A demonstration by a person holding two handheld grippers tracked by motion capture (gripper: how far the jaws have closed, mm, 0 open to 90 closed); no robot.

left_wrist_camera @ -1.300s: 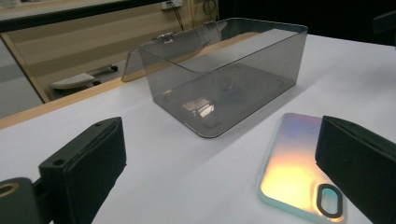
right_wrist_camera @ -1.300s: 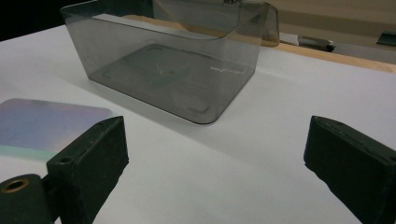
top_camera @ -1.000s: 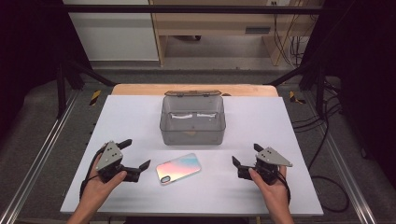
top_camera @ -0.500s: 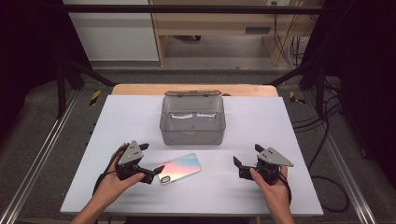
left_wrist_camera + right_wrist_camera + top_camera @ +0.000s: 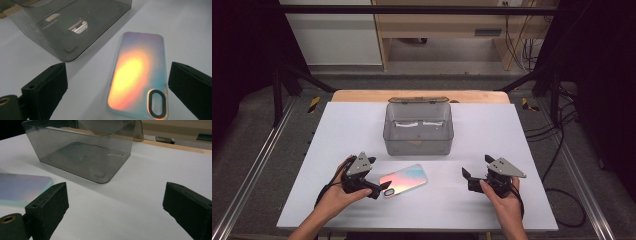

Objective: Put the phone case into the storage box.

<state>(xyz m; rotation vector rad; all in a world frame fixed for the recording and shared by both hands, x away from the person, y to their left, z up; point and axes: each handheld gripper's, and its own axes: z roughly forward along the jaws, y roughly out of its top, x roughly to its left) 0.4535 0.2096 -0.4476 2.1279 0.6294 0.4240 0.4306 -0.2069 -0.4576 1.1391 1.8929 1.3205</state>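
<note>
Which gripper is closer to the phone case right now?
Left. The left gripper sits at the phone case's camera-cutout end, jaws open on either side of it and not closed on it. The right gripper rests open on the table, well off the case's far end.

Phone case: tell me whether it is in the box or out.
Out. The phone case lies flat on the table in front of the box, between the open left gripper jaws.

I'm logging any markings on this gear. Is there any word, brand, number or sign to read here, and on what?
None can be read.
Phone case: shimmering colours, no print.
Grey box: two pale strips inside, too blurred to read.
Left gripper and right gripper: no markings visible.
</note>
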